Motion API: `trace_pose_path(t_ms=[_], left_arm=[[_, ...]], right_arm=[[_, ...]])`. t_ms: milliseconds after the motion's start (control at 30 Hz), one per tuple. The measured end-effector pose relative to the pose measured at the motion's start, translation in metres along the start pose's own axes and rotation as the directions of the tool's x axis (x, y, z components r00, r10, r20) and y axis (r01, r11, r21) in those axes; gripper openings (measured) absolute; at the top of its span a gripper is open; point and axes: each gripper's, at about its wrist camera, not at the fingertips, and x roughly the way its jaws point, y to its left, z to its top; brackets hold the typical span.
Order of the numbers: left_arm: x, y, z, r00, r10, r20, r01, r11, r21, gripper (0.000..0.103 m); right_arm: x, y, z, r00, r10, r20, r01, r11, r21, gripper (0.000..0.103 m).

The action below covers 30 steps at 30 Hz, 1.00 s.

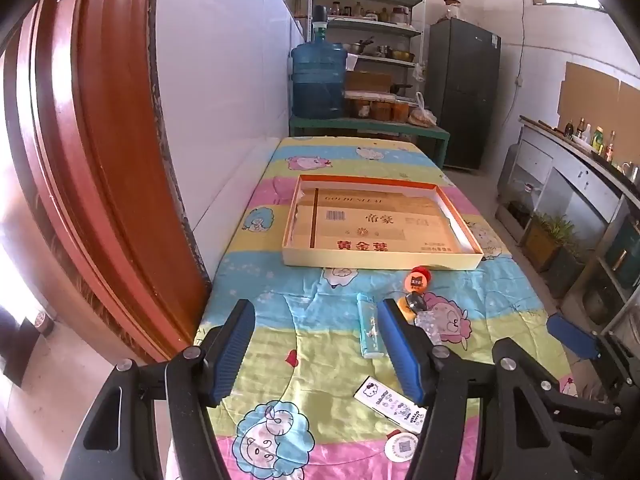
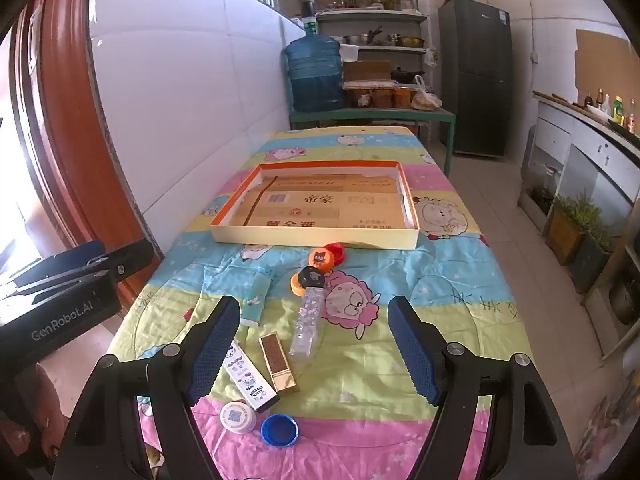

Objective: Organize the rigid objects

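- Left wrist view: my left gripper (image 1: 316,336) hangs over the surface (image 1: 320,360) with its jaws spread wide and nothing between the pads.
- A pale blue lighter (image 1: 369,325) lies just inside my right-hand finger (image 1: 400,344), apart from it.
- A white Hello Kitty lighter (image 1: 390,402) lies nearer the camera, partly hidden by that finger, with a white round cap (image 1: 401,446) below it.
- An orange cap (image 1: 416,281) sits just in front of the shallow box (image 1: 380,258), which lies flat further up the surface.
- Right wrist view: my right gripper (image 2: 314,344) is also spread wide and holds nothing.
- Between its fingers lie a clear patterned lighter (image 2: 309,326) and a gold-and-brown lighter (image 2: 278,362), side by side.
- The Hello Kitty lighter (image 2: 250,376) lies beside my left-hand finger; I cannot tell whether they touch.
- The white round cap (image 2: 238,417) and a blue cap (image 2: 280,430) sit nearest the camera, close together.
- A black cap (image 2: 312,277) rests on a second orange cap (image 2: 297,285); a red cap (image 2: 336,251) sits near the box (image 2: 316,236).
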Motion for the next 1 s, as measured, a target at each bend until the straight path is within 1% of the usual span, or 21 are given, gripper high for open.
trace_pose_path(t_ms=[33,67,100,333,433,633,733,867,1000], left_arm=[[-0.001,0.000,0.000,1.000,0.008,0.003,-0.008,1.000,0.001,0.064],[0.000,0.001,0.000,1.000,-0.022,-0.012,0.022,1.000,-0.003,0.064],[0.000,0.002,0.000,1.000,-0.026,-0.008,0.025,1.000,-0.007,0.064],[-0.001,-0.012,-0.006,1.000,0.007,0.008,-0.007,1.000,0.008,0.064],[0.004,-0.007,-0.004,1.000,0.009,0.001,-0.009,1.000,0.007,0.064],[0.005,-0.006,-0.004,1.000,0.006,-0.003,-0.006,1.000,0.008,0.064],[0.006,-0.006,-0.004,1.000,0.002,-0.004,-0.002,1.000,0.008,0.064],[0.006,-0.005,-0.004,1.000,-0.005,-0.008,0.005,1.000,0.007,0.064],[0.007,-0.005,-0.004,1.000,-0.014,-0.017,0.014,1.000,0.004,0.064]], right_arm=[[0.000,0.000,0.000,1.000,0.000,-0.002,0.000,1.000,0.000,0.078],[0.000,0.000,0.000,1.000,-0.002,-0.001,0.002,1.000,-0.001,0.078],[0.000,0.000,0.000,1.000,-0.003,0.000,0.003,1.000,-0.002,0.078],[-0.004,-0.003,0.003,1.000,-0.008,-0.002,0.008,1.000,0.004,0.078],[-0.003,-0.007,0.001,1.000,-0.008,-0.006,0.008,1.000,0.018,0.078],[0.001,-0.003,0.003,0.999,-0.047,-0.009,0.047,0.999,0.007,0.078],[0.003,-0.004,0.004,0.995,-0.089,-0.033,0.090,0.996,0.018,0.078],[0.005,-0.011,0.004,0.996,-0.078,-0.038,0.080,0.995,0.054,0.078],[0.009,-0.014,0.004,0.994,-0.090,-0.055,0.093,0.994,0.062,0.078]])
